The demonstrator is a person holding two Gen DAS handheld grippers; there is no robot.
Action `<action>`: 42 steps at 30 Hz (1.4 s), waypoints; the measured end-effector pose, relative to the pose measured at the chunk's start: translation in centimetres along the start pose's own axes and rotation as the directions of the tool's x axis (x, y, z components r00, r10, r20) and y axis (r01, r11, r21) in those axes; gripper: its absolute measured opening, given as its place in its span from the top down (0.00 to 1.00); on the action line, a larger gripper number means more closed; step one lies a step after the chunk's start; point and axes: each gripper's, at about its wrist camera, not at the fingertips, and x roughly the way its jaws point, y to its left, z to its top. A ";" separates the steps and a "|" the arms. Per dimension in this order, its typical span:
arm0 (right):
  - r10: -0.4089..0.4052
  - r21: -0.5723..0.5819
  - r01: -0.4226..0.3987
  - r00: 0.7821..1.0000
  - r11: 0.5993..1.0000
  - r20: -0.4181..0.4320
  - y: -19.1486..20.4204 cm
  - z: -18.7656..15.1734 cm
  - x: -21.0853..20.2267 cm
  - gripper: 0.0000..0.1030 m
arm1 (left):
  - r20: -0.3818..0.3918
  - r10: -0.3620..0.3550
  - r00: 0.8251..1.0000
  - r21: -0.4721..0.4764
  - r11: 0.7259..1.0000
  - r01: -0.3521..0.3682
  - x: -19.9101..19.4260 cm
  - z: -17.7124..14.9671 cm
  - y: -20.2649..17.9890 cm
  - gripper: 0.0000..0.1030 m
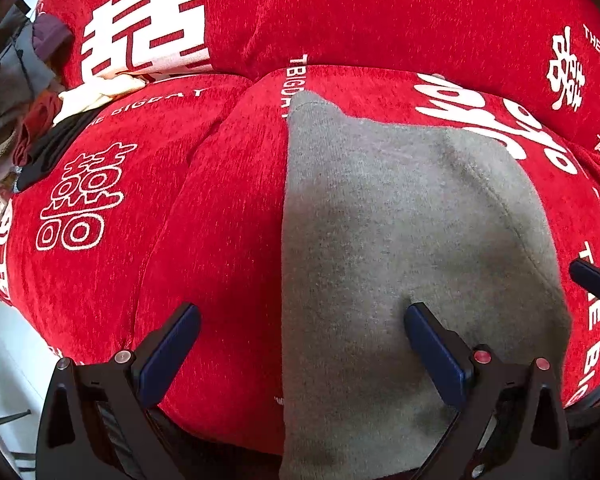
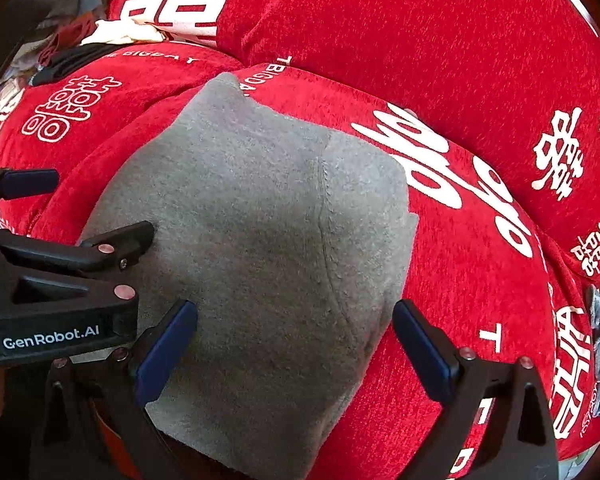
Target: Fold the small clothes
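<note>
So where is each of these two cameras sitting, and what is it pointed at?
Left wrist: sits on the open left gripper, looking down its blue-padded fingers at the grey knit garment on the red printed blanket.
Right wrist: on the open right gripper, same garment; the left gripper intrudes.
Shared: garment, blanket, clothes pile.

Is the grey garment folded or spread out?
Apparently folded: the grey garment lies compact on the red cover, a seam across it. Layers beneath cannot tell.

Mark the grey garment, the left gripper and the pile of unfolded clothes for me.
grey garment (image 2: pixel 260 248): right wrist view, middle of its flat top layer.
left gripper (image 1: pixel 300 344): left wrist view, midway between its open fingertips.
pile of unfolded clothes (image 1: pixel 16 76): left wrist view, grey fabric in it.
</note>
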 end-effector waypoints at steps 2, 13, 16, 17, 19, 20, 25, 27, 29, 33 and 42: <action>0.003 0.002 -0.003 1.000 1.000 0.007 0.0 0.0 -0.3 0.04 | 0.011 -0.008 1.000 0.006 1.000 0.008 -0.4 0.0 -0.2 0.01; 0.014 0.015 -0.014 1.000 1.000 0.025 -0.1 0.1 -1.3 0.04 | 0.022 -0.008 1.000 0.019 1.000 0.008 -1.3 0.2 -0.9 0.01; 0.014 0.017 -0.014 0.999 1.000 0.028 -0.1 0.1 -1.5 0.04 | 0.017 -0.021 1.000 0.012 1.000 0.021 -1.5 0.2 -0.9 0.01; 0.013 0.018 -0.014 0.999 1.000 0.029 0.0 0.1 -1.6 0.04 | 0.017 -0.022 1.000 0.009 1.000 0.022 -1.6 0.2 -0.9 0.01; 0.013 0.020 -0.014 0.999 1.000 0.031 -0.1 0.1 -1.6 0.04 | 0.020 -0.019 1.000 0.008 1.000 0.018 -1.6 0.2 -0.9 0.01; 0.014 0.020 -0.014 0.999 1.000 0.032 -0.1 0.1 -1.7 0.04 | 0.019 -0.020 1.000 0.008 1.000 0.020 -1.6 0.2 -0.9 0.01; 0.013 0.021 -0.014 0.999 1.000 0.035 -0.2 0.1 -1.8 0.04 | 0.019 -0.020 1.000 0.004 1.000 0.020 -1.7 0.2 -0.9 0.01; 0.015 0.021 -0.015 0.999 1.000 0.036 -0.2 0.1 -1.8 0.04 | 0.020 -0.020 1.000 0.006 1.000 0.020 -1.7 0.2 -0.9 0.01; 0.015 0.021 -0.015 0.999 1.000 0.036 -0.2 0.1 -1.9 0.04 | 0.020 -0.018 1.000 0.003 1.000 0.018 -1.8 0.1 -1.1 0.01; 0.014 0.019 -0.015 0.999 1.000 0.037 -0.1 0.1 -2.0 0.04 | 0.021 -0.018 1.000 0.000 1.000 0.018 -1.8 0.1 -1.2 0.01; 0.007 0.020 -0.007 0.999 1.000 0.037 0.1 0.2 -2.2 0.04 | 0.020 -0.025 0.999 -0.002 1.000 0.025 -1.9 0.0 -1.2 0.01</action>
